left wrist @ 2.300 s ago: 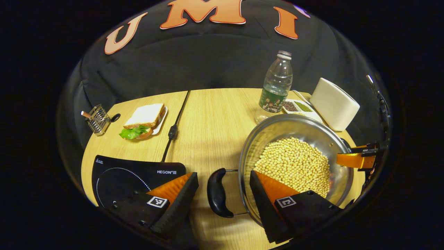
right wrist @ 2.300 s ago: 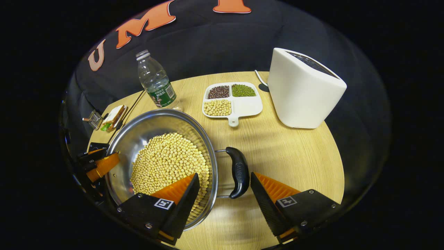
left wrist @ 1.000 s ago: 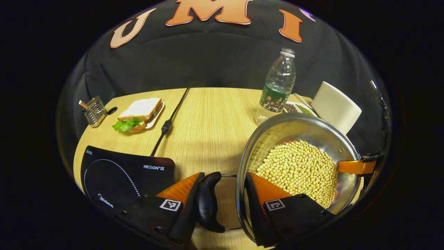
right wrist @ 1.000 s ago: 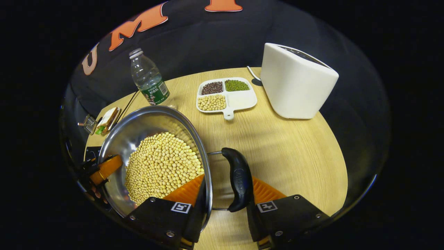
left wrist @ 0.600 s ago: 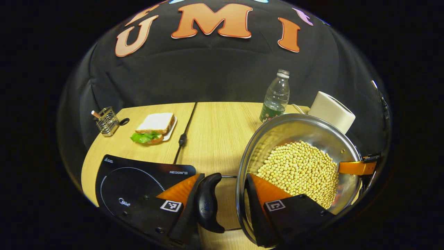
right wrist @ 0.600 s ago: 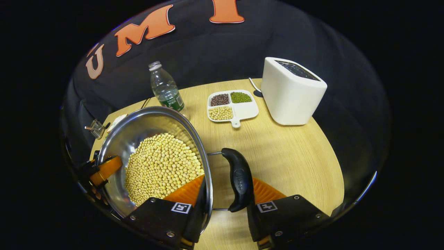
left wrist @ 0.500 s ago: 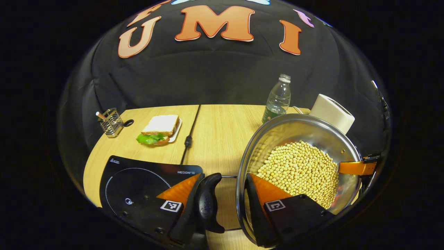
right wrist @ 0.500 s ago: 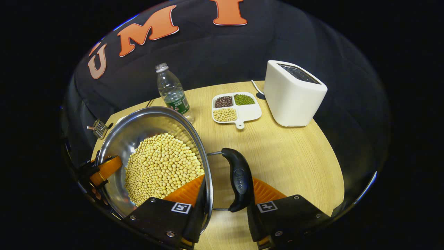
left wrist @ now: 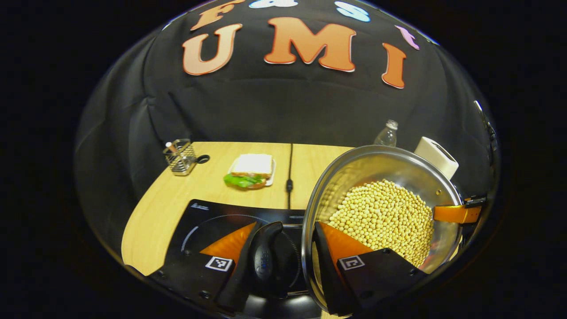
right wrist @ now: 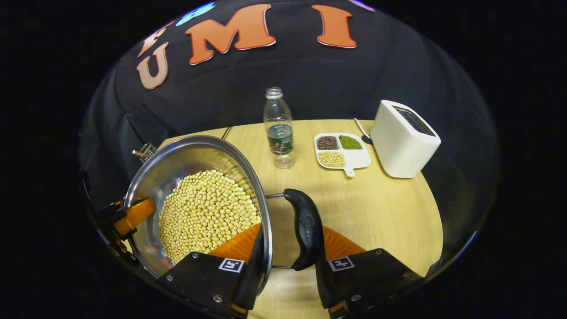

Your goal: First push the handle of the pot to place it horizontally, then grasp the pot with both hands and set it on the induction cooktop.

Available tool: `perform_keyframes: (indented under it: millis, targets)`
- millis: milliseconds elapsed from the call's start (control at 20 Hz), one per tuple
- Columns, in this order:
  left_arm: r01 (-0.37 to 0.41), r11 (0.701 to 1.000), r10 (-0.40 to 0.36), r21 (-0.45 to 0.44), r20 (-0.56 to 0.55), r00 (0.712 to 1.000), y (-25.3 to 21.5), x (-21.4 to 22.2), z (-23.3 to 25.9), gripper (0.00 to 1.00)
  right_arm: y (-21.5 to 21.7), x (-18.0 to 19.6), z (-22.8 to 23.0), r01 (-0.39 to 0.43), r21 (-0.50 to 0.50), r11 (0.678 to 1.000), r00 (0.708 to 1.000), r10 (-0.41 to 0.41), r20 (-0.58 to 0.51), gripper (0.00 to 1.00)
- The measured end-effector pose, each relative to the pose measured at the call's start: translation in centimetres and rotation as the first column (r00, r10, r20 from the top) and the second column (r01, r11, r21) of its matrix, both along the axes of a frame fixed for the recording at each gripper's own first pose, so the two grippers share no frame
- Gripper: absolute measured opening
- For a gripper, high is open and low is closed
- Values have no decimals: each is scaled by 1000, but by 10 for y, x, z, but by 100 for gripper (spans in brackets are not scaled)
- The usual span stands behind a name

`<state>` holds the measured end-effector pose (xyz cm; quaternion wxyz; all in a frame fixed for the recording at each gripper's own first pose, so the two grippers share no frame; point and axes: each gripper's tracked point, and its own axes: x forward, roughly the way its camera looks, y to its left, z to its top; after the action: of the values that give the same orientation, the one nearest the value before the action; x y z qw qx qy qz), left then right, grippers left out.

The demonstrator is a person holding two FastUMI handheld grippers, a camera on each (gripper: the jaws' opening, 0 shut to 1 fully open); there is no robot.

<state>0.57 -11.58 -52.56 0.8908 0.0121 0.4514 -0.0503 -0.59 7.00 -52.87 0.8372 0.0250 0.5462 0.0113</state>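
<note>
Wooden table [right wrist: 381,208], steel pot [right wrist: 177,164] full of beans, black side handles

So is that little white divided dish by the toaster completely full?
No: the divided dish holds dark, green and yellow beans in three compartments, while its fourth compartment sits empty beside the toaster.

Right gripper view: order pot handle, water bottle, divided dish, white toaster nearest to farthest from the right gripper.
1. Pot handle, clamped in the right gripper.
2. Water bottle, centre of table.
3. Divided dish, right of bottle; close call.
4. White toaster, far right.
</note>
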Motion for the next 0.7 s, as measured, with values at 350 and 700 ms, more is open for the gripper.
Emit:
perform_keyframes:
  millis: [350,700]
  targets:
    - [-79,995,77,59,33,996,86,-5,31,72,79,7,11,-89,50,995,996,88,24,54]
    - [-161,982,158,99,38,987,159,-17,48,72,152,7,16,-173,87,981,985,170,31,54]
